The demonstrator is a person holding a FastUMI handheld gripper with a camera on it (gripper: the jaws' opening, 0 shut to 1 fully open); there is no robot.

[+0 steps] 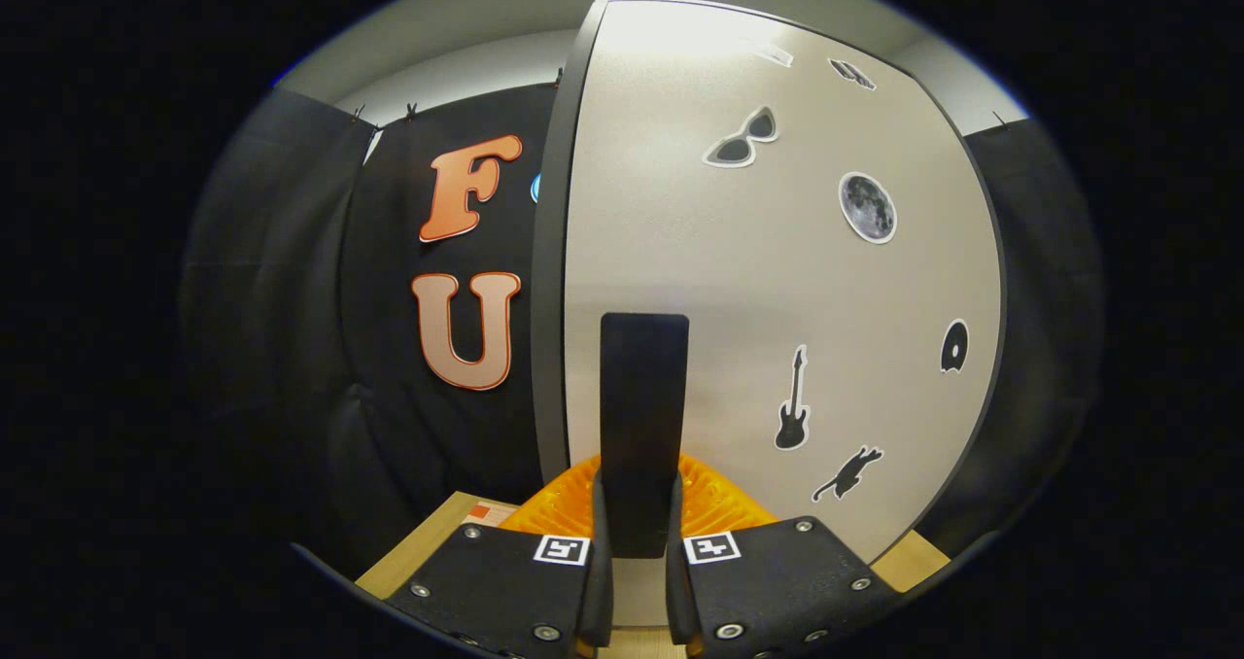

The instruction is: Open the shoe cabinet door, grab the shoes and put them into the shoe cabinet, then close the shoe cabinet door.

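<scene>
The cabinet door (777,280) takes up the centre and right of the frame, a pale grey panel with a dark edge running down its left side. A tall dark handle (642,426) stands upright on the door's lower middle, and it sits squarely between the two fingers of the gripper (639,533) at the bottom centre. Both fingers press against the handle's sides, one on each flank, so the gripper is clamped on the handle. Each finger's block carries a small square marker next to the handle.

Stickers are scattered over the door to the right of the handle: sunglasses (742,139) toward the upper middle, a moon (867,207) below and right of them, a guitar (793,401) just right of the handle, a cat (848,474) lower right of the guitar, and a small dark sticker (954,346) near the door's right edge. Two more small stickers near the top are too distorted to identify.

Orange ribbed parts (554,508) fan out behind the fingers on both sides of the handle's foot. A wooden surface (428,542) shows at the lower left and again at the lower right. Black cloth (292,299) fills the left side beyond the door edge, with a pale wall (466,47) above it.
</scene>
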